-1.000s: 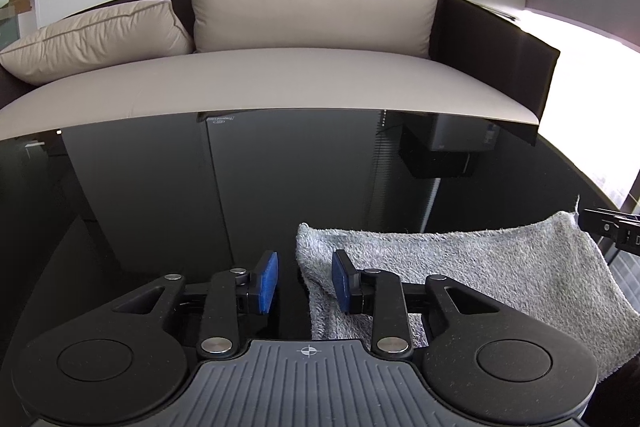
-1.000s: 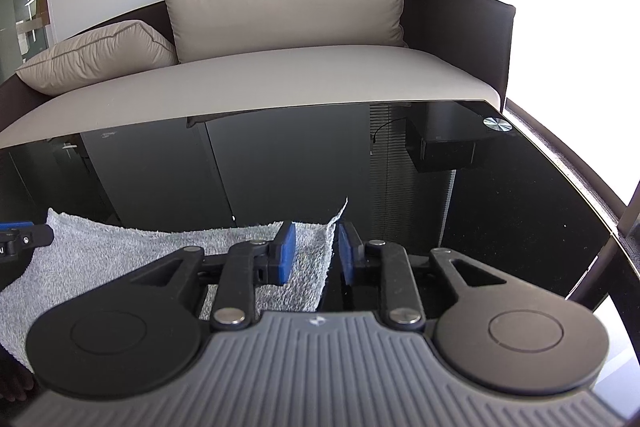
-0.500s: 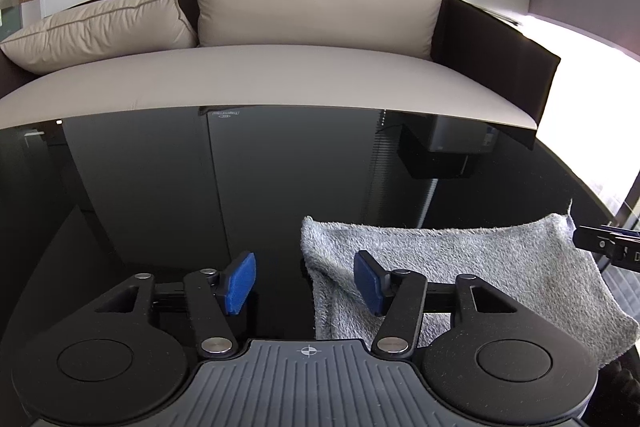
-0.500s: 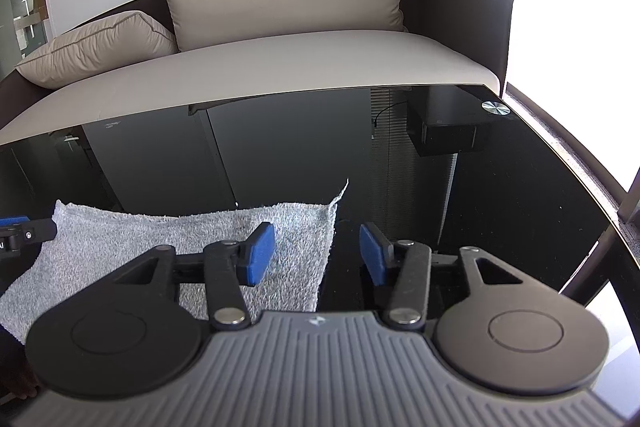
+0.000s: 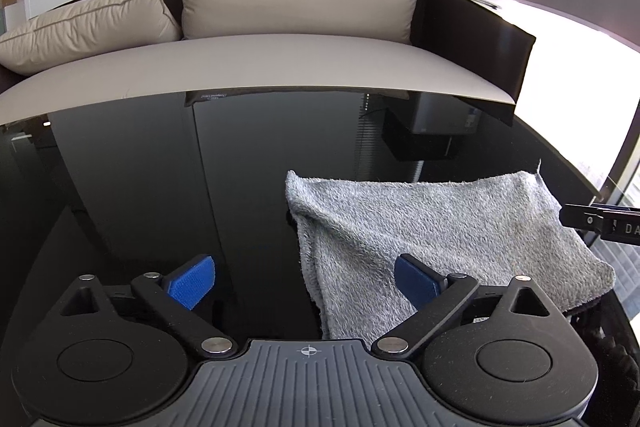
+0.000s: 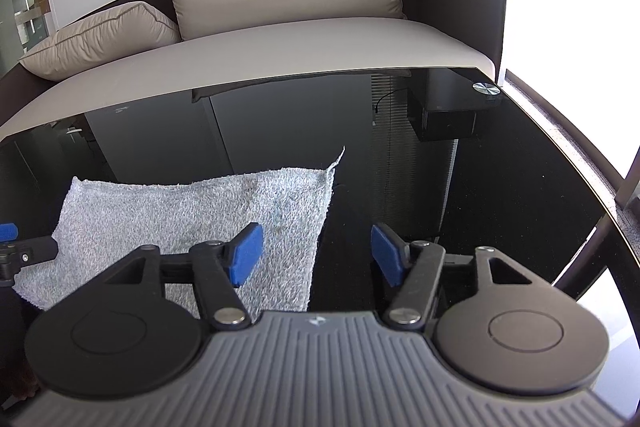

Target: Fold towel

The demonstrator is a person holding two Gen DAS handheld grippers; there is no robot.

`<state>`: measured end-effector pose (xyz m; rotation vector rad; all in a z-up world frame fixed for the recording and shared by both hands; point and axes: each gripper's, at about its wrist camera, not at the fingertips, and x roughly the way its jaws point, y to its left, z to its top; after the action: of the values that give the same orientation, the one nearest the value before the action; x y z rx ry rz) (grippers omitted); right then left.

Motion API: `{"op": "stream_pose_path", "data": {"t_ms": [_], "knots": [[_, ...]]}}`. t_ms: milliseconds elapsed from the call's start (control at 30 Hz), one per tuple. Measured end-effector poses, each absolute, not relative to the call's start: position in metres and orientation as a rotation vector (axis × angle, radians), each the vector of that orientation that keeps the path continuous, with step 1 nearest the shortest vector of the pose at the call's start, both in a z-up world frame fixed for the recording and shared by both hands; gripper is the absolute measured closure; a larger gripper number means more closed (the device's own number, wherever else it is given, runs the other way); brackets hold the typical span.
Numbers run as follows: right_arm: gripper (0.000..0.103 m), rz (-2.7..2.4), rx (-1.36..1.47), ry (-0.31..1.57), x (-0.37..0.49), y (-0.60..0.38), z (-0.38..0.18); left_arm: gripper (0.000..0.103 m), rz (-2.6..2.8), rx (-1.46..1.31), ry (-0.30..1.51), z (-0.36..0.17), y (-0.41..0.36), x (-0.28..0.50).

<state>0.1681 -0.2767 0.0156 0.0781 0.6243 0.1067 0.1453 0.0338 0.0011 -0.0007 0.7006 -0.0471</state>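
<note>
I see the grey terry-cloth towel (image 5: 440, 223) lying flat on the glossy black glass table (image 5: 160, 187), toward the near edge, with its near edge hanging a little over the table's rim on the right side in the left wrist view. It looks doubled over: the left edge reads as a rounded fold in the left wrist view, and at the far right corner a loose tag or thread sticks up (image 6: 338, 157). So I judge at least one fold is already made, though I cannot count the layers from here.

My left gripper (image 5: 304, 279) has its blue-padded jaws spread wide and holds nothing; the towel's left edge runs between them, and the right pad (image 5: 416, 283) hovers over the cloth. My right gripper (image 6: 316, 255) is likewise spread and empty, straddling the towel's right edge, its left pad (image 6: 246, 253) above the fabric.

What remains, I think, is a further fold to make the bundle compact, which means re-gripping an edge or corner first. Beyond the table sits a beige cushioned sofa (image 5: 280, 67) with a dark frame, well apart from the work.
</note>
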Motion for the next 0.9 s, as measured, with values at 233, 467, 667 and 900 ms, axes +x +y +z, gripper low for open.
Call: {"op": "stream_pose_path", "data": {"t_ms": [233, 467, 667, 900], "knots": [[0.038, 0.092, 0.085, 0.630, 0.152, -0.281, 0.018, 0.019, -0.031, -0.013, 0.696, 0.001, 0.037, 0.133], [0.038, 0.084, 0.096, 0.623, 0.143, -0.283, 0.019, 0.020, 0.042, -0.015, 0.735, -0.004, 0.042, 0.128], [0.038, 0.094, 0.093, 0.626, 0.142, -0.281, 0.020, 0.020, 0.081, -0.007, 0.739, -0.004, 0.040, 0.117], [0.038, 0.101, 0.091, 0.626, 0.143, -0.281, 0.021, 0.020, 0.117, 0.008, 0.717, -0.002, 0.032, 0.106]]}}
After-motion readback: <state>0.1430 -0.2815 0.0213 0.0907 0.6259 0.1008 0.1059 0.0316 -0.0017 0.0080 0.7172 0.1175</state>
